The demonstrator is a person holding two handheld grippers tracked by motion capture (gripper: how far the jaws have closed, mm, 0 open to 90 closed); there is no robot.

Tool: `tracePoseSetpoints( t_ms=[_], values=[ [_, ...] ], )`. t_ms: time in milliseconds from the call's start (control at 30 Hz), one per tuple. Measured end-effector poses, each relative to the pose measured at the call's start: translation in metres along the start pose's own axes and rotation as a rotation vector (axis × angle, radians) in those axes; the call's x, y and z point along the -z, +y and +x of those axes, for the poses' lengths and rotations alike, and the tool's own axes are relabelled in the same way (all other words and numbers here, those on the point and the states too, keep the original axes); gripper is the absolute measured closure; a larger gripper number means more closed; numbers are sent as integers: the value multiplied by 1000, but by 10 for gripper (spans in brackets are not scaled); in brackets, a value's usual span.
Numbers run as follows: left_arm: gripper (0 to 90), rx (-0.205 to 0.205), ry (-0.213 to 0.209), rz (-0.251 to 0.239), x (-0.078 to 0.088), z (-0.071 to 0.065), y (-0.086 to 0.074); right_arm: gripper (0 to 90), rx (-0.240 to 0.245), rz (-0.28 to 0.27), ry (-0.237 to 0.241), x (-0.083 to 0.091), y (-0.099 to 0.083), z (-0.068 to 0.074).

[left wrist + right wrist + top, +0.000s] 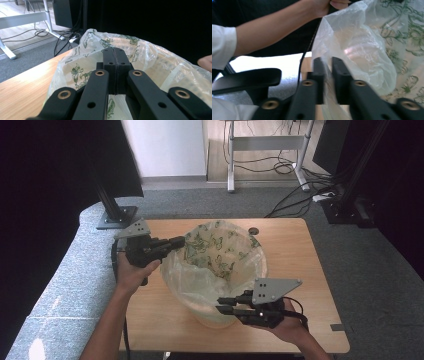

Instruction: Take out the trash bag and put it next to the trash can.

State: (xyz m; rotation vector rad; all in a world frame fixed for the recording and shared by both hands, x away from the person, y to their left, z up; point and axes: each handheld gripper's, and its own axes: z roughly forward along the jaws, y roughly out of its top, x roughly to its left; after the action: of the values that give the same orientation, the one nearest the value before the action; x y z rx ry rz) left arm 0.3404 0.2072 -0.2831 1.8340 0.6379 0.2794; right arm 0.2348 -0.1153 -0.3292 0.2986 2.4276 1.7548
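Item: clear plastic bin liner [216,257], printed with green butterflies and leaves, set inside a pale round waste bin [212,316] that stands mid-bench, slightly toward the person's side. Condition: the liner stands up loose and crumpled above the bin's mouth; its near and left portions hang down over the outside of the bin wall, while the far printed portion rises free and appears not yet folded over the rim. Left tool [176,242]: clenched on the liner's upper edge at the bin's left side; in the left gripper view the jaws meet with film [125,53] pinched between them. Right tool [226,305]: at the near side of the bin, jaws drawn nearly together with a fold of clear film [327,75] between them, judged to be gripping the liner. Progress, as a judgement: the liner is in the bin and held at two points; spreading it evenly, turning the remaining edge down around the rim and smoothing out the slack look to be left. Support: light wooden bench [300,265]. Adjacent: small dark round object [254,230] on the bench behind the bin. Surroundings: grey carpet [370,285], a metal desk frame [265,142] with trailing cables beyond.
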Motion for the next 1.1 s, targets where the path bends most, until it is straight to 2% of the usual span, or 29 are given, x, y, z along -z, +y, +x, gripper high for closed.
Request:
tracePoseSetpoints(
  t_ms=[33,200,267,467,833,967,1033,1067,1100],
  values=[
    [896,-2,-1,1,0,0,0,888,2,-6,-8,0,1,1],
    [896,-5,-10,-4,-1,-2,-1,895,16,-59,-59,6,8,3],
    [896,-8,-14,-6,-1,-2,-1,895,11,-98,-101,12,16,-2],
    [896,-14,-25,-8,-3,-4,-1,894,16,-139,-143,15,29,-9],
    [896,-16,-26,-18,-1,-4,-2,892,27,-185,-176,20,42,-17],
    [896,-16,-28,-17,-1,-4,-3,889,4,-190,-149,19,42,-20],
    [896,-16,-28,-17,0,-5,-4,869,4,-172,-146,17,39,-20],
    [896,-16,-28,-17,0,-5,-4,776,2,-160,-136,16,34,-21],
    [896,-16,-27,-17,0,-4,-4,776,2,-160,-136,16,34,-21]
  ],
)
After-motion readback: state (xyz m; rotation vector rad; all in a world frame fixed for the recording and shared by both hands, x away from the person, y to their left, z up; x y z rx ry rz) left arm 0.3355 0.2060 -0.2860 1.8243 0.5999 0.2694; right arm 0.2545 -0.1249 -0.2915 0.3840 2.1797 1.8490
